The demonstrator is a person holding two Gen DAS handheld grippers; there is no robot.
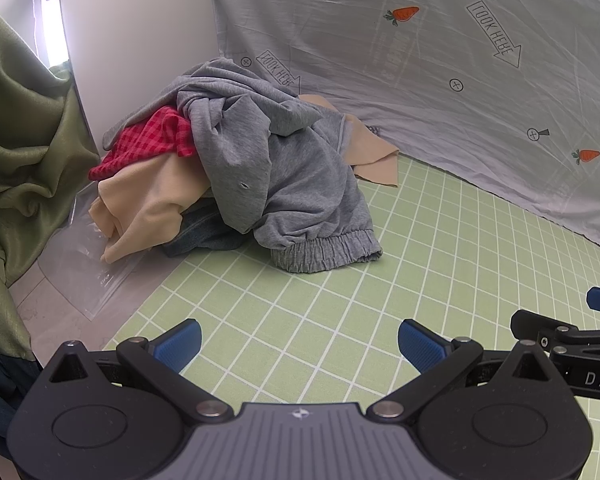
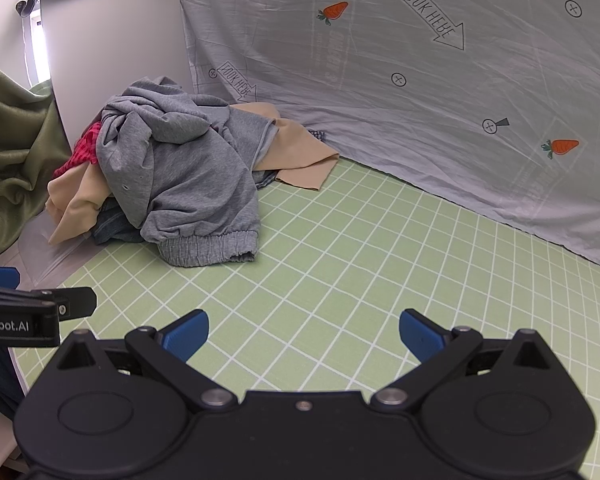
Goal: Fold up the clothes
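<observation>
A heap of clothes lies at the far left corner of the green grid mat [image 1: 340,320] [image 2: 360,280]. Grey sweatpants [image 1: 292,184] [image 2: 188,176] with an elastic waistband drape over the top. Under them are a red checked garment [image 1: 148,140] [image 2: 80,152], a beige garment [image 1: 148,208] [image 2: 300,148] and dark denim [image 1: 204,236] [image 2: 112,228]. My left gripper [image 1: 299,346] is open over bare mat, well short of the heap. My right gripper [image 2: 304,336] is also open with nothing between its fingers. Each gripper shows at the edge of the other's view.
A pale sheet [image 1: 440,80] [image 2: 420,100] printed with carrots and arrows hangs behind the mat. Green curtain fabric [image 1: 24,152] [image 2: 12,148] bunches at the left. A clear plastic bag [image 1: 84,264] lies under the heap's left side beside a white panel [image 1: 132,40].
</observation>
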